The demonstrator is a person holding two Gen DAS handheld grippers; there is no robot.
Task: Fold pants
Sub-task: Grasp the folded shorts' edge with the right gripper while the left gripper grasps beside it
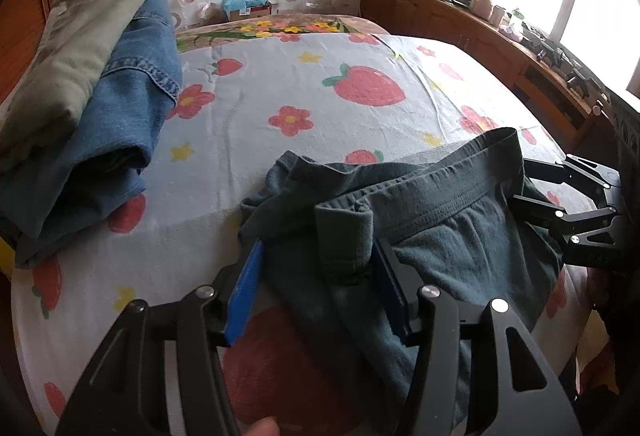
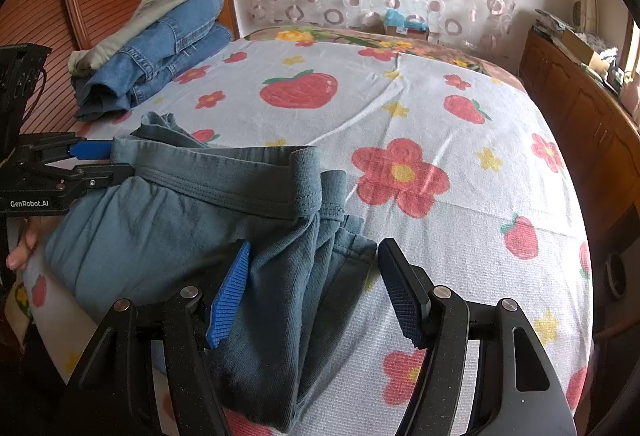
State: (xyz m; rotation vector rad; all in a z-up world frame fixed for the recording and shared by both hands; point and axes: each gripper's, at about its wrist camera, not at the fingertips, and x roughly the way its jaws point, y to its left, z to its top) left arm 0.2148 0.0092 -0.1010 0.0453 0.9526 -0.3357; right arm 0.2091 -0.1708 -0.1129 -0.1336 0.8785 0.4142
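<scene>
Dark teal-grey pants (image 1: pixel 440 236) (image 2: pixel 192 220) lie bunched on the near edge of the bed, elastic waistband facing the far side. My left gripper (image 1: pixel 316 264) is open, its blue pads on either side of a raised fold at the waistband's left end. It shows from the side in the right wrist view (image 2: pixel 120 160), jaws around the fabric edge. My right gripper (image 2: pixel 312 264) is open over the gathered right end of the pants. It shows in the left wrist view (image 1: pixel 520 184) at the waistband's right end.
A strawberry-and-flower sheet (image 1: pixel 320 108) (image 2: pixel 400 116) covers the bed. A stack of folded jeans (image 1: pixel 120 108) (image 2: pixel 160 52) with an olive garment (image 1: pixel 68 48) on top sits at the far left. A wooden cabinet (image 1: pixel 500 48) runs along the right under the window.
</scene>
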